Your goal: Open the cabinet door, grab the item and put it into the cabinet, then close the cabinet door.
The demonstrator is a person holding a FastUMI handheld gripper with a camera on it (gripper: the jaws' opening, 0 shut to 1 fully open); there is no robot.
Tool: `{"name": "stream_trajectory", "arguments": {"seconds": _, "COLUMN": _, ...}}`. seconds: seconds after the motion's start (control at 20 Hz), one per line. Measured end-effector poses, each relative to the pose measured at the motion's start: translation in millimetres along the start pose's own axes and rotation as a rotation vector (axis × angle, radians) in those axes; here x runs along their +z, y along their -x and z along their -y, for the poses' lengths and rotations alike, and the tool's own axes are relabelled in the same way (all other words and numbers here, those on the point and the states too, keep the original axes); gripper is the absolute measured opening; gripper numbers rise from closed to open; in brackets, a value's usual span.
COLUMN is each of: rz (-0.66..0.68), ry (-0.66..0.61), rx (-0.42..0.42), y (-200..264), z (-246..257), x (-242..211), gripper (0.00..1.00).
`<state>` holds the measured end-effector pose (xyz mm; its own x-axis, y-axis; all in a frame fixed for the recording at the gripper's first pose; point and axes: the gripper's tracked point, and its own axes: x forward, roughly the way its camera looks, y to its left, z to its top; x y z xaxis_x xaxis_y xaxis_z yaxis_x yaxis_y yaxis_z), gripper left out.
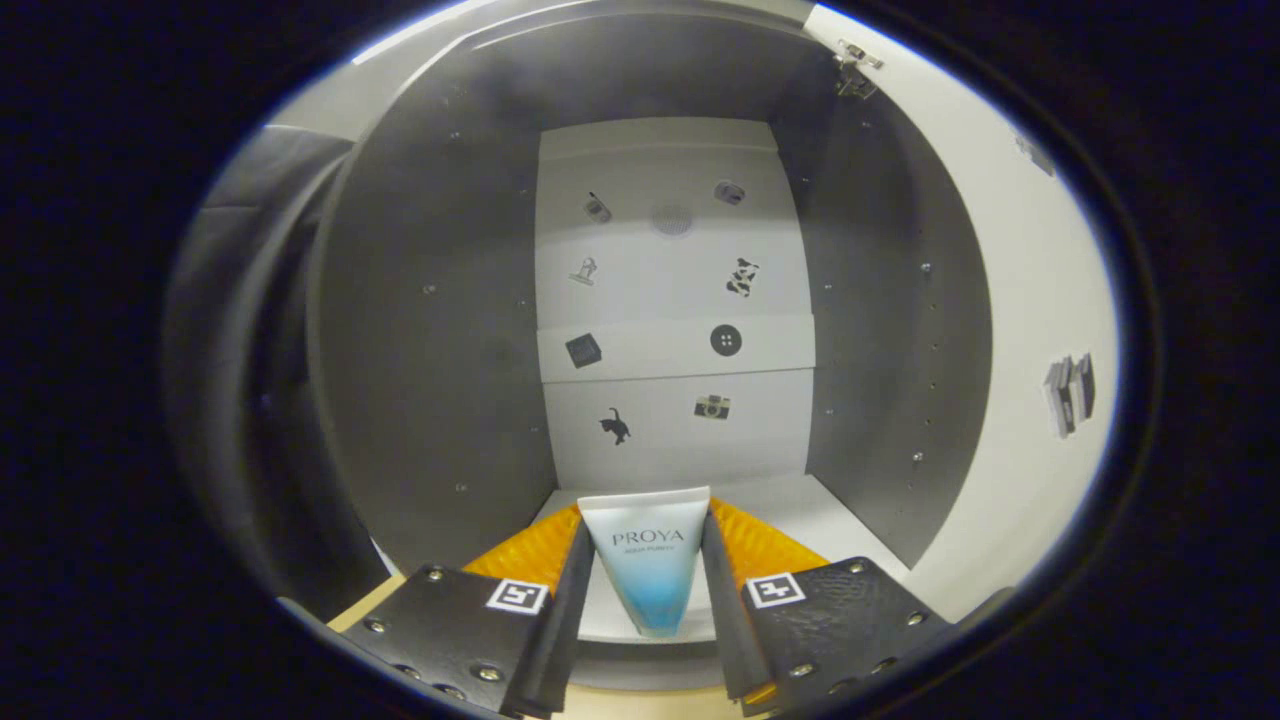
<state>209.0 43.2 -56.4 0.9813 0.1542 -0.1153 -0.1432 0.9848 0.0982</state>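
1. While the gripper [645, 585] faces into the open cabinet [430, 330], its two fingers [575, 590] are clamped on a tube [648, 565], one pressing on each side of it.
2. The tube is white at its wide flat end, which points towards the cabinet's back, and shades to blue at its narrow end, which points back between the fingers.
3. It is held just above the front edge of the cabinet's pale floor [830, 520], at the mouth of the compartment and not yet resting on it as far as one can tell.
4. The cabinet has dark grey side walls dotted with small shelf-pin holes, and a white back panel [675, 300] beyond the tube.
5. That back panel carries small dark stickers [726, 340], among them a round button shape, a cat figure and a little camera.
6. The door [1030, 330] stands swung open on the right side of the cabinet, its white inner face turned towards the fingers.
7. A metal hinge [855, 65] sits at the door's upper corner where it meets the cabinet.
8. A small dark object [1070, 395] is fixed on the door's face, well apart from the tube; what it is cannot be made out.
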Motion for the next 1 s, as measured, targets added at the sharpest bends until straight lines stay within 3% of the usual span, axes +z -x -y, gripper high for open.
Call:
{"name": "stream_trajectory", "arguments": {"seconds": 0.75, "rz": -0.043, "ry": -0.006, "rx": -0.028, "y": -5, "z": 5, "x": -9, "gripper": 0.59}}
{"name": "stream_trajectory", "arguments": {"seconds": 0.85, "rz": -0.029, "ry": -0.008, "rx": -0.03, "y": -6, "z": 5, "x": -6, "gripper": 0.63}}
{"name": "stream_trajectory", "arguments": {"seconds": 1.0, "rz": -0.016, "ry": -0.011, "rx": -0.057, "y": -9, "z": 10, "x": -4, "gripper": 0.81}}
